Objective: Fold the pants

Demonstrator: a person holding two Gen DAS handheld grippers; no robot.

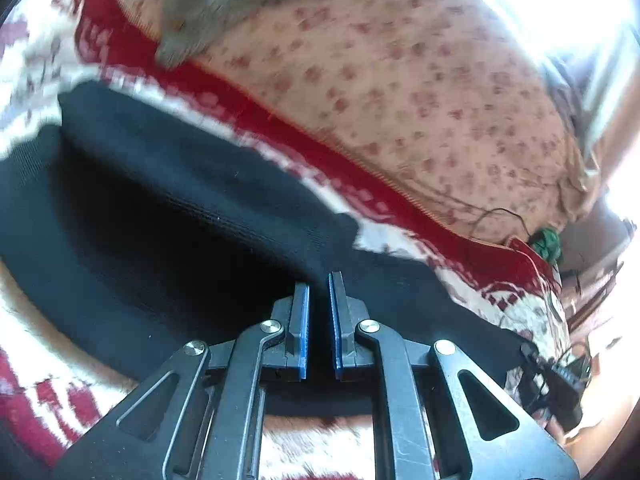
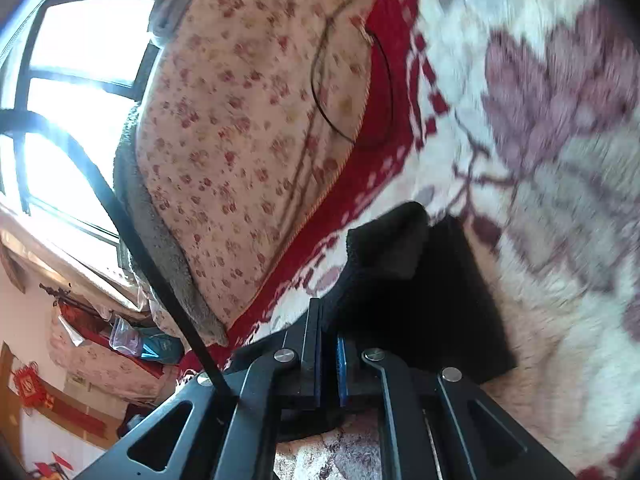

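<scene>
Left tongs (image 1: 319,280) are narrow, 2 blue pads nearly together with a slim gap, black fabric under and ahead of them; I can't tell if any cloth is actually pinched. Right tongs (image 2: 329,320) are closed down on a fold of the pants (image 2: 404,280), cloth bunched up just past the tips.

The pants (image 1: 168,220) are black knit, lying across the red-and-white blanket (image 1: 32,64) on the bed, a long dark band in the left view. I judge them soft, light, floppy, a bit thick, not slippery; they'll sag and drag between 2 holds. Best to take them at an edge or corner, through all layers.

Around: floral quilt (image 1: 400,92) heaped just beyond the blanket's red border, grey fleece (image 1: 208,8) on top of it, a thin cable (image 2: 340,80) looping over quilt and blanket. The fuzzy blanket may cling to the knit. Frames are blurred.
</scene>
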